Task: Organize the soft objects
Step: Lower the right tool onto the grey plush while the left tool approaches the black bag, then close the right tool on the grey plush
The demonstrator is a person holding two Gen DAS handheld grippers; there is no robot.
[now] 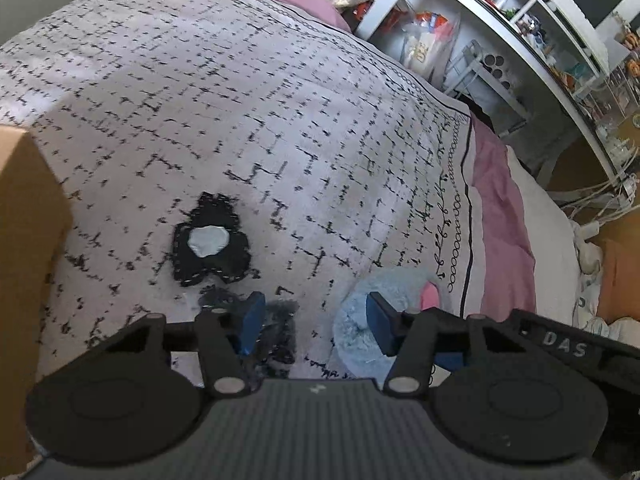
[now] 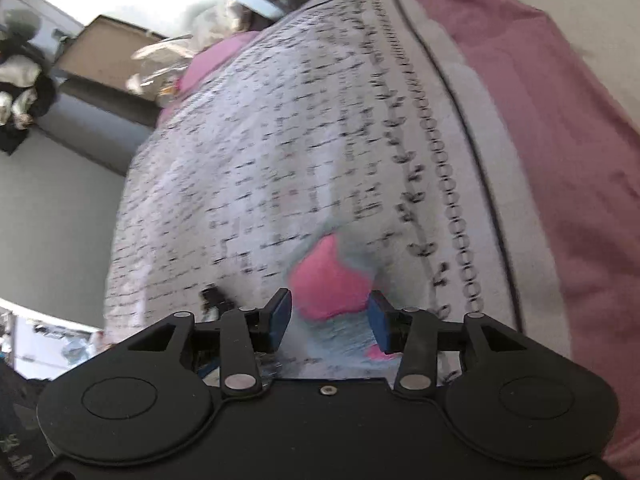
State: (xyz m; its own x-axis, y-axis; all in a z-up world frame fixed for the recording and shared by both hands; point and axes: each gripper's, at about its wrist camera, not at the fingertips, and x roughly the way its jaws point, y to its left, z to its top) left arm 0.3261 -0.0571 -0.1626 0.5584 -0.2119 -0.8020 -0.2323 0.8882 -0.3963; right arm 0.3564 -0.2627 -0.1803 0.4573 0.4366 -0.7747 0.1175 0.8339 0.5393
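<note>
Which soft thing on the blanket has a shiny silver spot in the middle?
The black fabric piece. The fluffy light blue plush has pink parts instead, no silver.

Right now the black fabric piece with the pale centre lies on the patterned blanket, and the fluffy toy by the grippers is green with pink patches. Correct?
Not quite. The fluffy toy is light blue, not green; its pink patches show best in the right wrist view. The left wrist view shows the black fabric piece lying on the patterned blanket.
</note>
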